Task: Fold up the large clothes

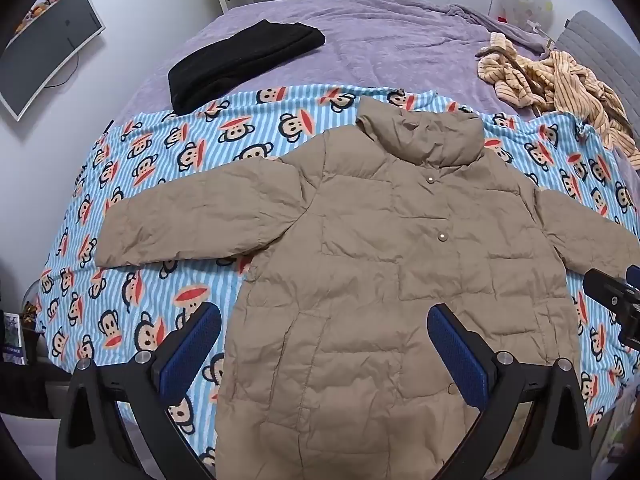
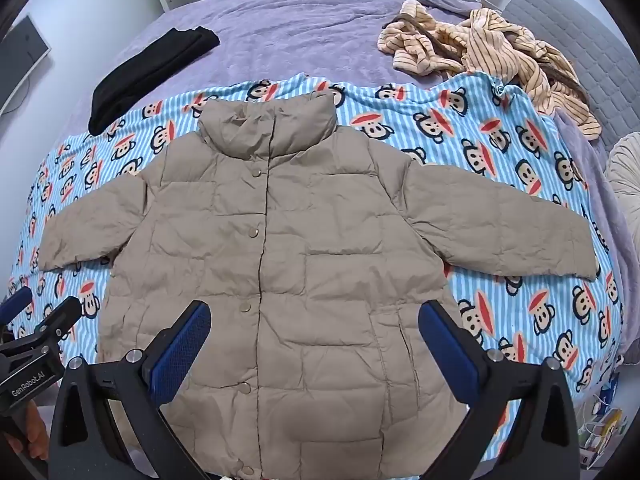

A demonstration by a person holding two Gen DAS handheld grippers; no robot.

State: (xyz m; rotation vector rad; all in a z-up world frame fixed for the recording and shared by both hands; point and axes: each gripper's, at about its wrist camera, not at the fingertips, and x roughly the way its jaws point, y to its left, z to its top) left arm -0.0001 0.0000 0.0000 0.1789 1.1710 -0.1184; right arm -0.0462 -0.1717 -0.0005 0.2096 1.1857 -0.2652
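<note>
A tan puffer jacket [image 1: 360, 248] [image 2: 280, 240] lies flat and face up on a blue striped monkey-print blanket [image 1: 160, 160] [image 2: 500, 152], snapped shut, collar at the far side, both sleeves spread outward. My left gripper [image 1: 324, 340] hovers above the jacket's lower left part, jaws wide apart with nothing between the blue pads. Over the jacket's lower middle, my right gripper [image 2: 314, 336] is likewise open and holds nothing. Each gripper shows at the edge of the other's view: the right gripper [image 1: 616, 300], the left gripper [image 2: 40, 320].
A folded black garment [image 1: 240, 60] [image 2: 152, 72] lies on the purple bedspread [image 1: 380, 40] [image 2: 300, 32] at the far left. A crumpled orange striped garment [image 1: 560, 80] [image 2: 492, 52] sits at the far right. A monitor [image 1: 44, 48] hangs on the left wall.
</note>
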